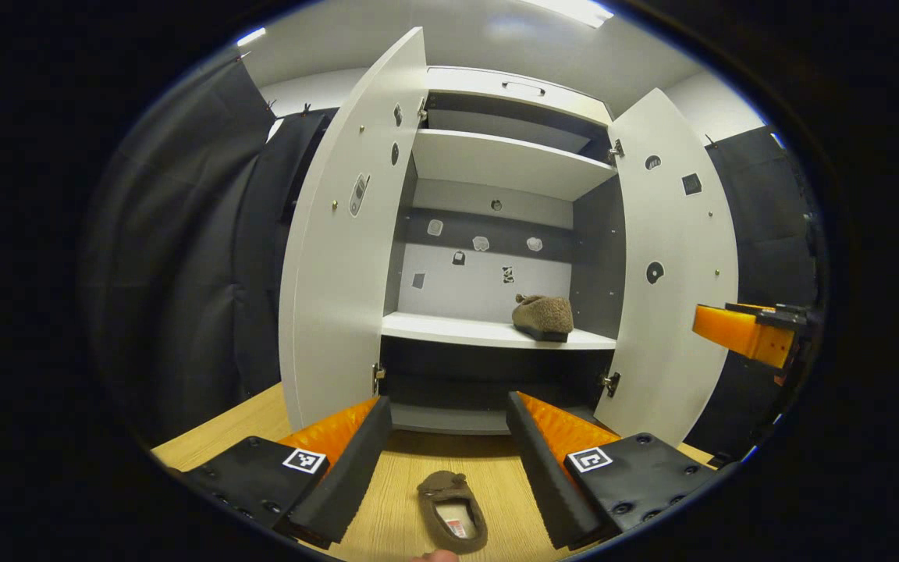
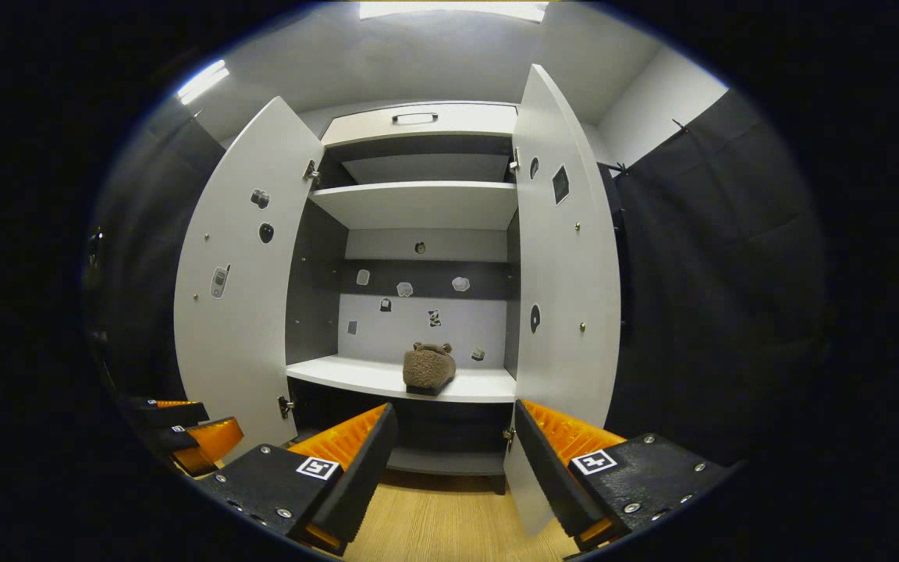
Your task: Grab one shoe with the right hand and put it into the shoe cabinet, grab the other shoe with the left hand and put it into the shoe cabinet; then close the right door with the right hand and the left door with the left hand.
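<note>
Slipper [image 1: 453, 511] lies on floor between spread left claw [image 1: 446, 468] fingers.

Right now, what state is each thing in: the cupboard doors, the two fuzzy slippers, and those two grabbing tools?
Left white cabinet door: swung open.
Right white cabinet door: swung open.
Brown fuzzy slipper on the shelf: inside the cabinet, resting upright.
Brown fuzzy slipper on the wooden floor: not yet picked up, lying between the left jaws.
Left gripper: jaws open, holding nothing.
Right gripper: jaws open, holding nothing.
</note>
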